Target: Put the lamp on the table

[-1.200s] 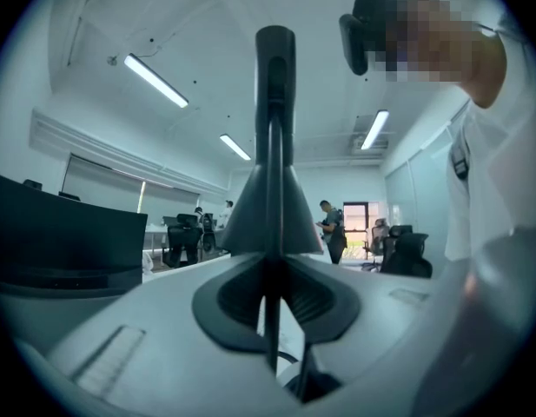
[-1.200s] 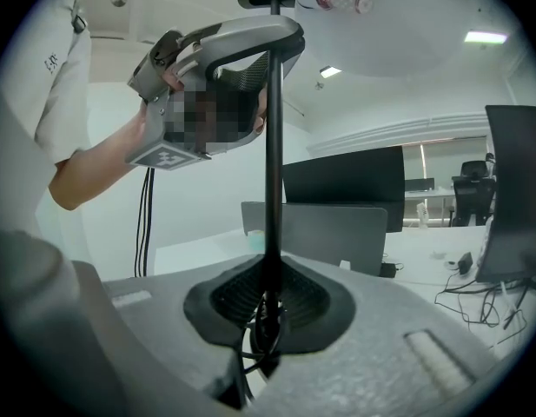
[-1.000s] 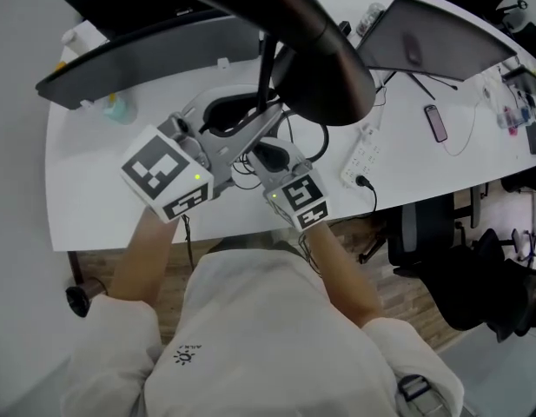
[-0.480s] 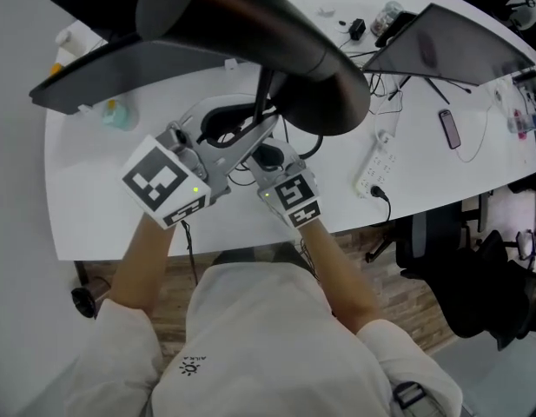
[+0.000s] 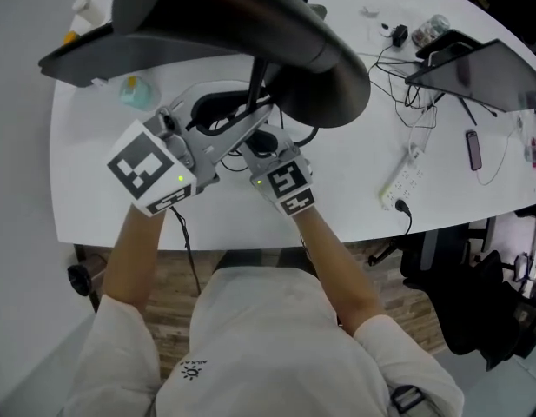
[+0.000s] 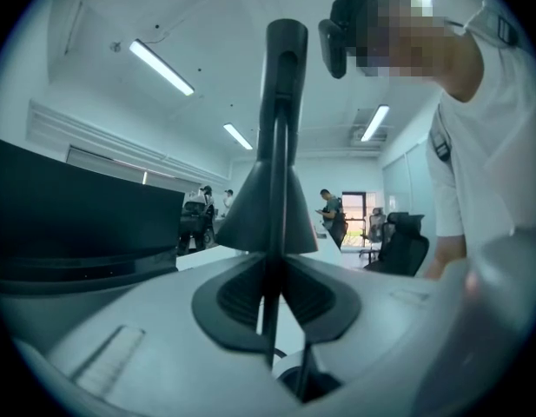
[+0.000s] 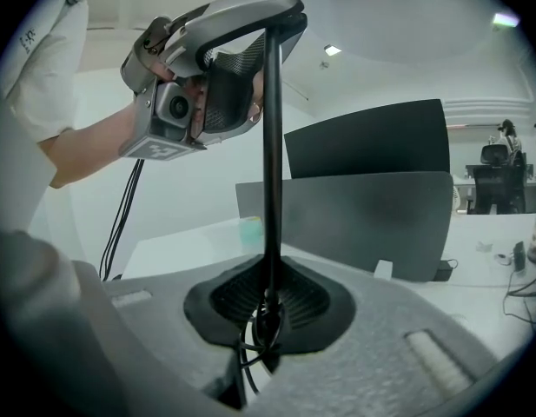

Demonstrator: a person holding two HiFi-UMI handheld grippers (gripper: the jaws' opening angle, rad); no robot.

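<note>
1. A curved white table point(image 5: 94, 189) stands on a wood floor in an office lit by ceiling strip lights.
2. The black lamp with a thin pole point(image 7: 272, 146) and a conical shade point(image 5: 320, 68) stands upright over the table's near part.
3. The left gripper point(image 6: 272, 320) and the right gripper point(image 7: 269, 307) are both clamped on the pole.
4. Counted: one lamp, two grippers, two dark screens point(image 5: 120, 50), one white power strip point(image 5: 402, 181).

Black metal lamp point(image 5: 276, 50): upper part looms close to head camera, blurred, cut by top edge; hides middle of white curved surface point(image 5: 85, 207) and part of dark flat monitor point(image 5: 111, 50). Thin black pole point(image 7: 271, 146) runs off right gripper view's top; lamp's foot unseen. Distant people point(image 6: 330, 214) too small to tell. Grey laptop lid point(image 5: 489, 72) cut by right edge.
</note>
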